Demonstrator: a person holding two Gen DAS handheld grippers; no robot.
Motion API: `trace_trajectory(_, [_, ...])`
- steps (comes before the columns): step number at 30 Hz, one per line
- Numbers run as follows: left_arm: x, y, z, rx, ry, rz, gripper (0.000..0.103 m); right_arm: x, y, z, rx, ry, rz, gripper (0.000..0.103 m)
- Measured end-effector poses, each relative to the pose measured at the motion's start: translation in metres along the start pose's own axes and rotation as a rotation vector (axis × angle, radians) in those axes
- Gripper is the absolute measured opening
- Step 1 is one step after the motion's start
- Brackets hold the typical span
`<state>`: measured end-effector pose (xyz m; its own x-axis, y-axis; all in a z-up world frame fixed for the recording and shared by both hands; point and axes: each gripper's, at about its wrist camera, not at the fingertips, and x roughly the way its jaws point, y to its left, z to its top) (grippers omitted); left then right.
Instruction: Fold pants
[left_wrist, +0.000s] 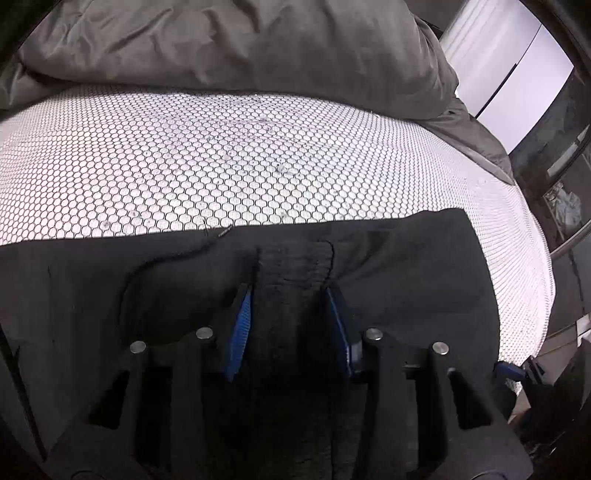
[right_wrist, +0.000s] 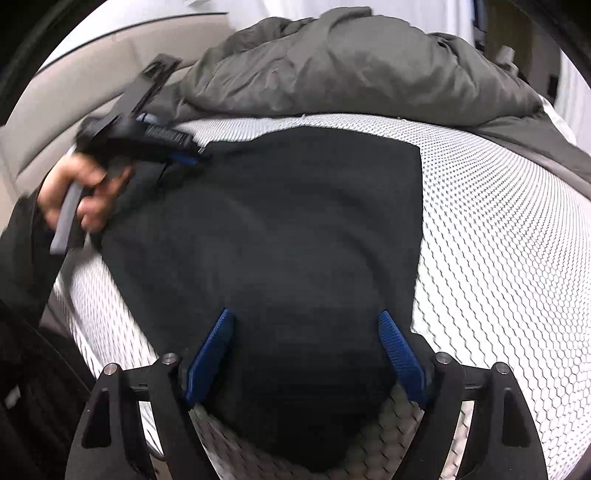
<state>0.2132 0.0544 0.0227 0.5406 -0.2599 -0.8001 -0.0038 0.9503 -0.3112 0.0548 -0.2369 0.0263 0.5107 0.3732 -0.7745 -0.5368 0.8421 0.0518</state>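
Note:
Black pants (right_wrist: 295, 221) lie flat and folded on a bed with a white honeycomb cover (right_wrist: 498, 258). In the left wrist view my left gripper (left_wrist: 290, 291) pinches a raised ridge of the pants (left_wrist: 406, 266) near their far edge, and both blue pads press on the ribbed cloth. A thin drawstring (left_wrist: 177, 254) trails to the left of it. The right wrist view shows that left gripper (right_wrist: 188, 159) at the pants' far left corner, held by a hand (right_wrist: 70, 192). My right gripper (right_wrist: 306, 314) stands open above the near part of the pants, with the cloth lying loose under its pads.
A crumpled grey duvet (left_wrist: 240, 44) (right_wrist: 351, 62) is piled along the far side of the bed. The honeycomb cover (left_wrist: 221, 166) lies bare between the duvet and the pants. The bed's edge curves down at the right, with a pale wall and furniture beyond.

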Motion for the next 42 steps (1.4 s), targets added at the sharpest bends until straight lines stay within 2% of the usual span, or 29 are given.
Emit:
trace_trajectory(2, [-0.002, 0.001, 0.002, -0.011, -0.014, 0.008, 0.037, -0.009, -0.009, -0.008, 0.014, -0.006, 0.022, 0.082])
trace_trajectory(5, [-0.005, 0.002, 0.001, -0.019, -0.024, 0.038, 0.044, -0.019, -0.022, -0.013, 0.071, -0.028, 0.04, 0.082])
trace_trajectory(9, [-0.046, -0.007, -0.009, 0.016, -0.109, 0.136, 0.046, -0.038, -0.032, -0.013, 0.136, -0.114, 0.056, 0.082])
trace_trajectory(10, [-0.055, -0.01, -0.013, 0.017, -0.131, 0.136, 0.049, -0.04, -0.034, -0.013, 0.149, -0.123, 0.067, 0.082])
trace_trajectory(12, [-0.074, -0.024, -0.029, 0.021, -0.192, 0.122, 0.065, -0.042, -0.037, -0.017, 0.18, -0.12, 0.071, 0.081])
trace_trajectory(13, [-0.077, -0.032, -0.037, 0.04, -0.201, 0.11, 0.066, -0.042, -0.038, -0.021, 0.205, -0.111, 0.075, 0.079])
trace_trajectory(15, [-0.075, -0.06, -0.055, 0.1, -0.194, 0.07, 0.067, -0.04, -0.041, -0.027, 0.261, -0.09, 0.08, 0.069])
trace_trajectory(16, [-0.063, -0.077, -0.064, 0.136, -0.177, 0.049, 0.067, -0.04, -0.042, -0.029, 0.276, -0.085, 0.081, 0.067])
trace_trajectory(17, [-0.052, -0.094, -0.074, 0.194, -0.148, 0.034, 0.067, -0.04, -0.042, -0.029, 0.286, -0.082, 0.082, 0.059])
trace_trajectory(18, [-0.035, -0.113, -0.085, 0.294, -0.099, 0.052, 0.067, -0.041, -0.041, -0.03, 0.294, -0.082, 0.088, 0.051])
trace_trajectory(19, [-0.023, -0.124, -0.092, 0.345, -0.074, 0.088, 0.067, -0.041, -0.039, -0.032, 0.298, -0.078, 0.098, 0.045])
trace_trajectory(20, [-0.011, -0.129, -0.099, 0.392, -0.054, 0.149, 0.067, -0.041, -0.036, -0.035, 0.294, -0.067, 0.1, 0.027])
trace_trajectory(21, [0.001, -0.132, -0.103, 0.426, -0.048, 0.213, 0.068, -0.04, -0.034, -0.038, 0.29, -0.057, 0.092, 0.025])
trace_trajectory(23, [0.008, -0.133, -0.102, 0.443, -0.061, 0.256, 0.079, -0.044, -0.03, -0.048, 0.295, -0.037, 0.082, 0.022])
trace_trajectory(27, [0.004, -0.127, -0.095, 0.385, -0.056, 0.221, 0.079, -0.059, -0.029, -0.066, 0.333, -0.034, 0.12, 0.023])
trace_trajectory(30, [0.002, -0.126, -0.097, 0.387, -0.064, 0.208, 0.079, -0.071, -0.033, -0.07, 0.363, -0.093, 0.154, 0.027])
trace_trajectory(33, [0.001, -0.122, -0.103, 0.398, -0.069, 0.214, 0.079, -0.075, -0.04, -0.066, 0.408, -0.154, 0.119, 0.027])
trace_trajectory(35, [0.003, -0.118, -0.101, 0.392, -0.071, 0.209, 0.079, -0.069, -0.043, -0.067, 0.436, -0.181, -0.001, 0.028])
trace_trajectory(37, [0.004, -0.116, -0.102, 0.389, -0.069, 0.202, 0.079, -0.055, -0.041, -0.07, 0.422, -0.105, -0.028, 0.029])
trace_trajectory(40, [-0.003, -0.112, -0.103, 0.371, -0.073, 0.198, 0.078, -0.058, -0.033, -0.072, 0.39, -0.102, -0.068, 0.028])
trace_trajectory(41, [-0.014, -0.111, -0.104, 0.344, -0.085, 0.189, 0.078, -0.064, -0.031, -0.072, 0.396, -0.121, -0.078, 0.032])
trace_trajectory(42, [-0.034, -0.106, -0.105, 0.306, -0.121, 0.132, 0.078, -0.07, -0.029, -0.072, 0.404, -0.143, -0.101, 0.04])
